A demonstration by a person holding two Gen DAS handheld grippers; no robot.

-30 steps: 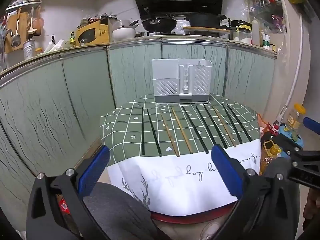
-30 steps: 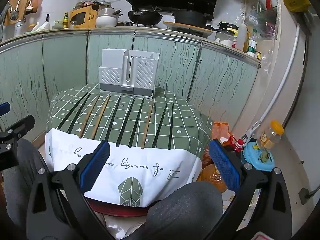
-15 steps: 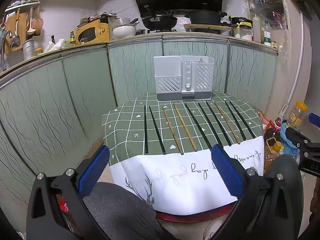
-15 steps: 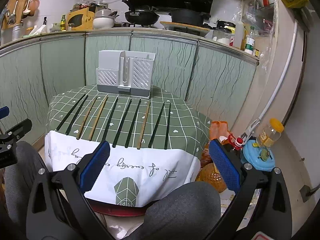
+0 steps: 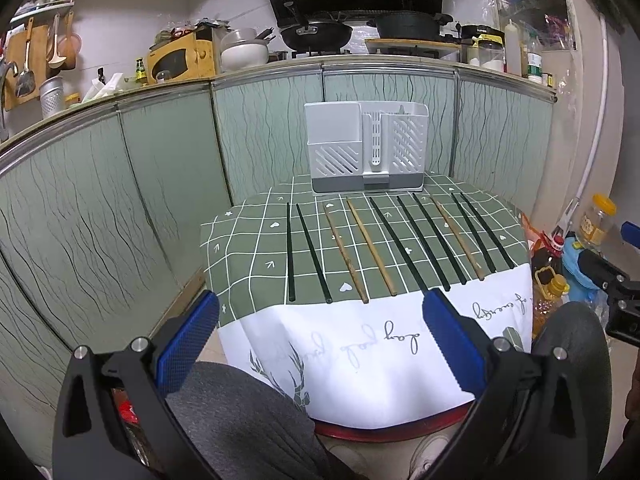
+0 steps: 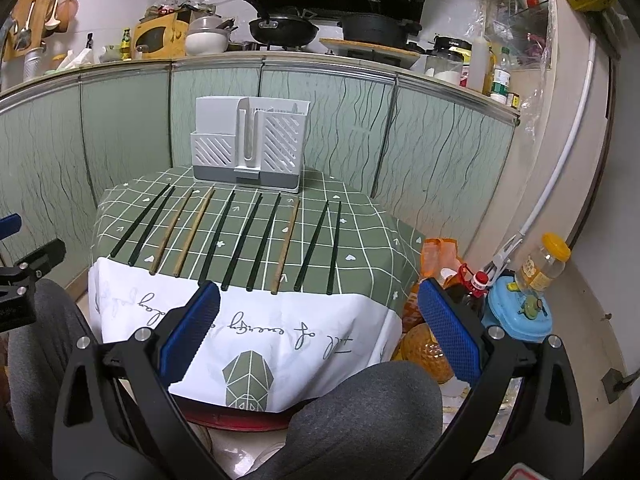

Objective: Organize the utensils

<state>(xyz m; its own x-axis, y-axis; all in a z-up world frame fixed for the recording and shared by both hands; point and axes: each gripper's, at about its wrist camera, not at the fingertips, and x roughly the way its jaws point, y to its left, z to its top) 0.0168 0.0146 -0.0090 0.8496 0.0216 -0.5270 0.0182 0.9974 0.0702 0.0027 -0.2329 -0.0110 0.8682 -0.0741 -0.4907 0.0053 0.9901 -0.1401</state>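
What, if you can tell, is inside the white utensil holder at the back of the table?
The white utensil holder shows no utensils rising above its rim in either view. Its slotted walls hide the compartments' depths. The chopsticks all lie on the tablecloth before it.

Each gripper is built from matte black plastic arms with triangular cut-outs, joined by round silver screw heads. On the left gripper (image 5: 320, 330) the two fingers are faced with blue pads (image 5: 186, 346) of dimpled rubber, toothed along one edge. The same black frame, silver screws and blue textured pads (image 6: 450, 330) are seen on the right gripper (image 6: 318, 326). The person's legs (image 5: 248, 416) are clothed in grey ribbed fabric, and a light-coloured shoe (image 5: 430, 448) is partly visible.
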